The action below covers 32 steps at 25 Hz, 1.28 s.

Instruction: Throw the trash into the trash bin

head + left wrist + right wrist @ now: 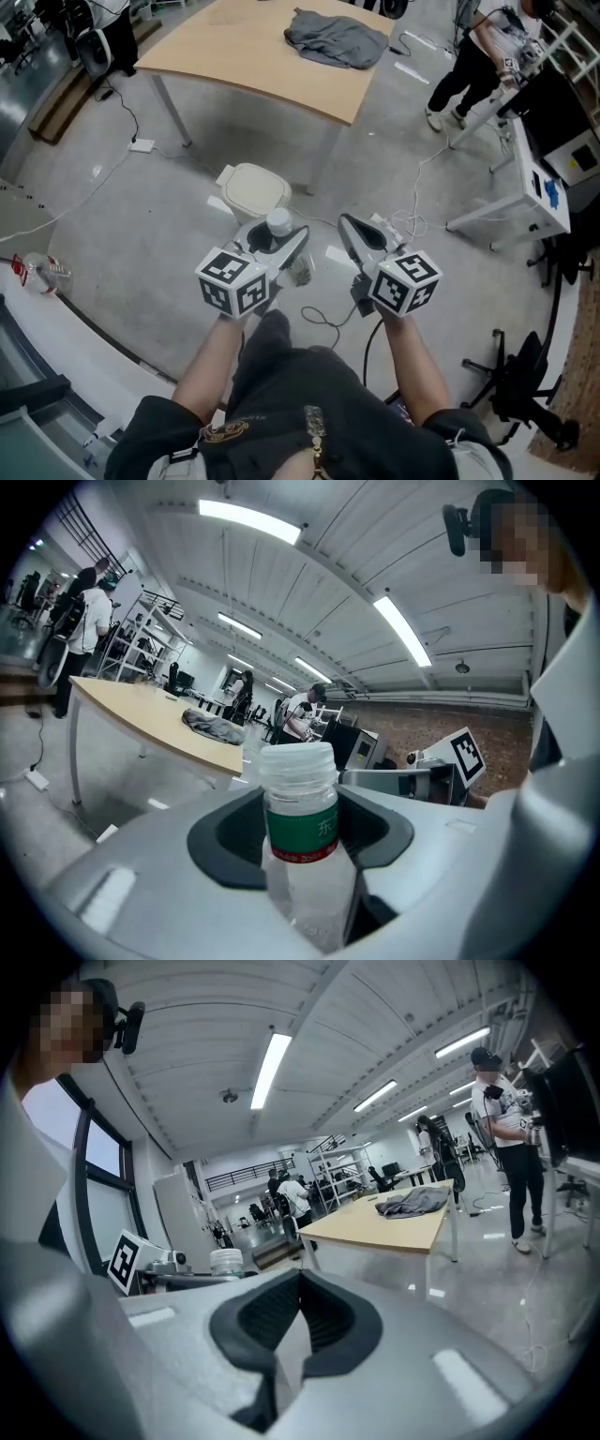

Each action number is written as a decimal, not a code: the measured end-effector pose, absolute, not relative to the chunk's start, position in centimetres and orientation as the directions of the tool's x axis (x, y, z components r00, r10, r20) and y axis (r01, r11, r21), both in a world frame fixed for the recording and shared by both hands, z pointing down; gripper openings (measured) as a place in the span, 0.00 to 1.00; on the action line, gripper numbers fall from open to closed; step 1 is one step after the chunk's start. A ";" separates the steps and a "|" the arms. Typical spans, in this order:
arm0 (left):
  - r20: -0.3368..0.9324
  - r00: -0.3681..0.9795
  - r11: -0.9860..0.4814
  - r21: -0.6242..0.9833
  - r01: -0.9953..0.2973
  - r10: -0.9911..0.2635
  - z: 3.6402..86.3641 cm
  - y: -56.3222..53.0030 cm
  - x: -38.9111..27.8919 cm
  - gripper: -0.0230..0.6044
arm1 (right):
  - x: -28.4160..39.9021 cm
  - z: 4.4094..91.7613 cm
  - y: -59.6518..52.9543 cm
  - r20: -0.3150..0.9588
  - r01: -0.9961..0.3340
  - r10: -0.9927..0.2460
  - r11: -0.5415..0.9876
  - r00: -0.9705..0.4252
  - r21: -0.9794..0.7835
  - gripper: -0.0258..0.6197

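Note:
A clear plastic bottle (pixel 302 855) with a white cap and a green label stands upright between the pads of my left gripper (pixel 300 832), which is shut on it. In the head view the bottle's cap (pixel 278 223) shows above my left gripper (pixel 277 246). A cream trash bin (pixel 253 187) with its lid on stands on the floor just beyond it. My right gripper (pixel 361 234) is level with the left one, a little to its right. Its pads (pixel 323 1312) meet at the tip, and I see nothing held between them.
A wooden table (pixel 262 56) with a grey garment (pixel 336 39) stands behind the bin. A person (pixel 473 66) is at a white desk frame (pixel 511 202) to the right. Cables (pixel 323 323) trail across the floor. A crushed bottle (pixel 37 272) lies at the left.

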State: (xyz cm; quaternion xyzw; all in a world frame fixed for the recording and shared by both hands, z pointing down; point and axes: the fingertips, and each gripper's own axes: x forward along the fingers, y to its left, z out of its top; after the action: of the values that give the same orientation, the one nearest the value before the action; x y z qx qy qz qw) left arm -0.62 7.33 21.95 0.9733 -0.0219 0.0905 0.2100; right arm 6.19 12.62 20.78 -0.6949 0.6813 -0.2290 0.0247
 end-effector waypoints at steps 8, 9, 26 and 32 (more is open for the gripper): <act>0.257 0.965 -0.900 0.404 -0.165 -0.062 24.8 -0.8 0.8 0.37 | 7.9 23.3 4.5 0.345 -0.934 -0.933 -0.027 -0.105 -0.356 0.04; 0.262 0.962 -0.895 0.406 -0.183 -0.078 25.1 -1.4 1.1 0.37 | 8.4 23.7 3.7 0.352 -0.933 -0.928 -0.014 -0.121 -0.358 0.04; 0.415 0.799 -0.698 0.406 -0.590 -0.435 36.8 -7.4 7.6 0.37 | 15.6 41.3 -5.0 0.554 -0.846 -0.641 0.375 -0.532 -0.379 0.04; 0.470 0.734 -0.617 0.408 -0.673 -0.490 45.1 -9.0 5.5 0.37 | 13.8 53.8 -6.9 0.656 -0.823 -0.506 0.436 -0.560 -0.366 0.04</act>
State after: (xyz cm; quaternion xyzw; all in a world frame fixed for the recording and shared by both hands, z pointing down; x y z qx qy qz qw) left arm 5.46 -9.00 45.11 0.8852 -0.3284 0.1580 0.2892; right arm 13.82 -6.87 53.81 -0.4077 0.8148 -0.3405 -0.2322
